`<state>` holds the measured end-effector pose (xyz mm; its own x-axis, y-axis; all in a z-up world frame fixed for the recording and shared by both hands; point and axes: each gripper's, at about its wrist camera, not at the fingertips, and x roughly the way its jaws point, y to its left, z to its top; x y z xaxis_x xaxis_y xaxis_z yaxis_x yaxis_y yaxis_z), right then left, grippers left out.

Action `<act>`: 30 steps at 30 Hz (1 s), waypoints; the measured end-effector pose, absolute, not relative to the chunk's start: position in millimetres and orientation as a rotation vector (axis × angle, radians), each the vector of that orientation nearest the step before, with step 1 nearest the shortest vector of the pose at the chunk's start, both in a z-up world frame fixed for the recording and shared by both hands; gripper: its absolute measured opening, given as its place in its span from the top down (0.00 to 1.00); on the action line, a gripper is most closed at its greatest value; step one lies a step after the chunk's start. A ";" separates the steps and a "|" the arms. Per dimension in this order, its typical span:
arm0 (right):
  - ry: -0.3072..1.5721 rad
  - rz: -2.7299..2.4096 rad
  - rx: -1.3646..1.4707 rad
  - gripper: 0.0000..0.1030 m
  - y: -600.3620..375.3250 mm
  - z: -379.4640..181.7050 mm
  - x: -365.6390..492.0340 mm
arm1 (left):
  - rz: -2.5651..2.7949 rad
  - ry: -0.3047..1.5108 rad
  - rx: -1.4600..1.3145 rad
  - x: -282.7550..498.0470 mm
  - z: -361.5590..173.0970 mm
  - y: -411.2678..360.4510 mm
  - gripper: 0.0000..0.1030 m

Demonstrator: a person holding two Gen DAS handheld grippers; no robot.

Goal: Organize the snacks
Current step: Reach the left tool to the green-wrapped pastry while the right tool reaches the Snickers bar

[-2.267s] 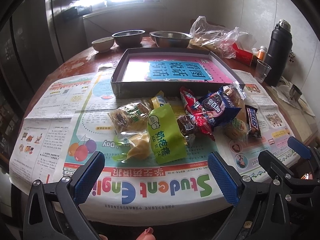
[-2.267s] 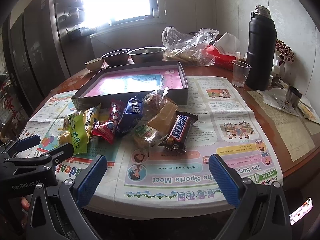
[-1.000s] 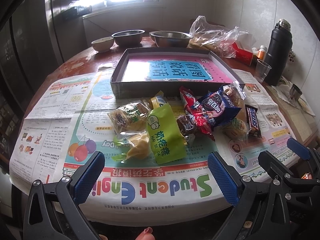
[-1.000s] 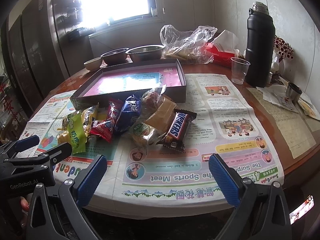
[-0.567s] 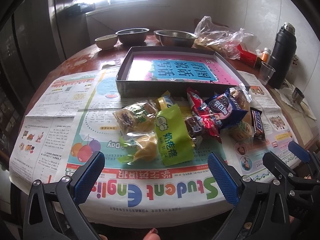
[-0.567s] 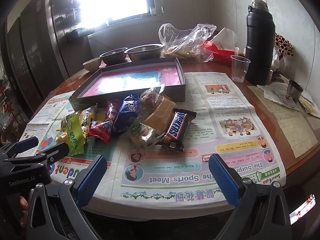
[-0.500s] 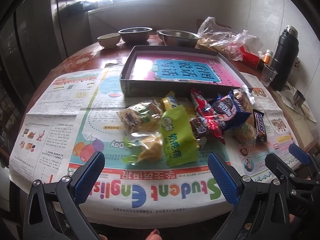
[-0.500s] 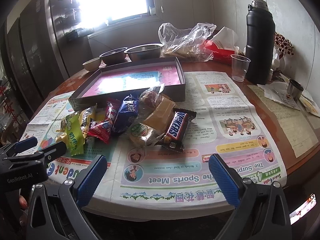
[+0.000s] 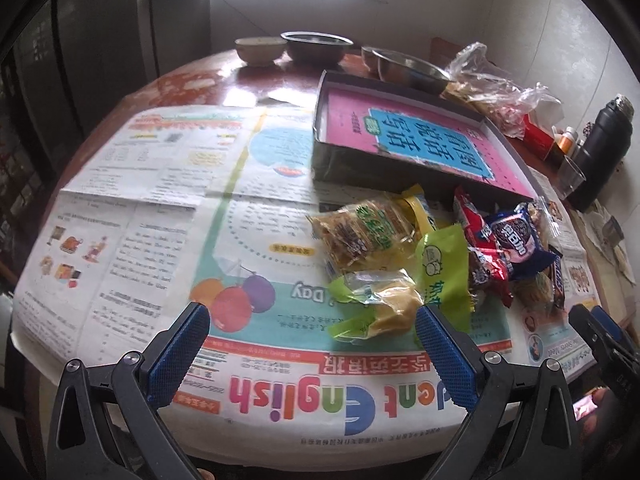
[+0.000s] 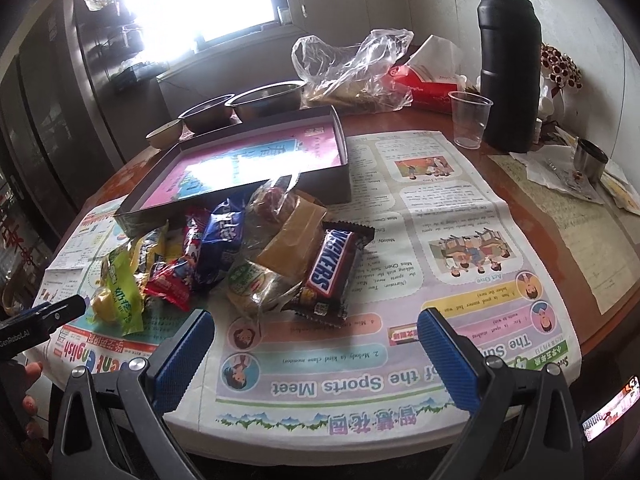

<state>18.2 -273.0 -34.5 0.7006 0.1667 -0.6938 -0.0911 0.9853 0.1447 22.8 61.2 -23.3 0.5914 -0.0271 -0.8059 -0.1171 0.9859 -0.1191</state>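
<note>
Approaching snack pile | left gripper (image 9: 310, 338) wide, empty; yellow pastry packet (image 9: 384, 307) just ahead by its right finger | right gripper (image 10: 316, 336) wide, Snickers bar (image 10: 330, 266) just ahead | shallow box (image 10: 244, 160) beyond | pinch one packet's body, not loose wrapper.

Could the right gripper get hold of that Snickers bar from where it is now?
Probably yes. The right gripper is open, and the Snickers bar lies just ahead of it at the pile's right edge, on top, with only bare newspaper between. Its left side leans on a clear-wrapped snack, which might shift.
</note>
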 end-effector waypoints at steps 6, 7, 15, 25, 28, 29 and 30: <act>0.801 0.121 0.117 0.00 -280.1 -40.0 28.9 | 0.025 0.988 -0.142 34.5 -36.6 49.6 0.01; 0.803 0.119 0.120 0.00 -281.1 -40.7 30.4 | 0.019 0.993 -0.136 35.9 -37.8 47.5 0.01; 0.824 0.087 0.147 0.00 -290.4 -46.4 44.7 | -0.018 0.999 -0.129 45.1 -41.8 38.8 0.14; 0.850 0.019 0.119 0.17 -291.8 -52.7 66.5 | -0.030 0.975 -0.127 48.2 -40.8 32.3 0.33; 0.849 0.036 0.094 0.30 -288.2 -53.5 72.6 | -0.025 0.972 -0.143 50.0 -40.5 34.9 0.35; 0.851 0.045 0.090 0.32 -286.9 -53.6 74.1 | -0.023 0.973 -0.147 50.8 -40.3 35.4 0.35; 0.852 0.055 0.083 0.35 -285.1 -53.7 76.0 | -0.022 0.973 -0.148 51.3 -40.3 35.3 0.36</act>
<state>76.0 -285.1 -53.7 0.6577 0.0816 -0.7489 -0.0148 0.9953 0.0955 51.3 35.2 -40.3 0.5634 -0.0849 -0.8218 -0.0477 0.9897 -0.1350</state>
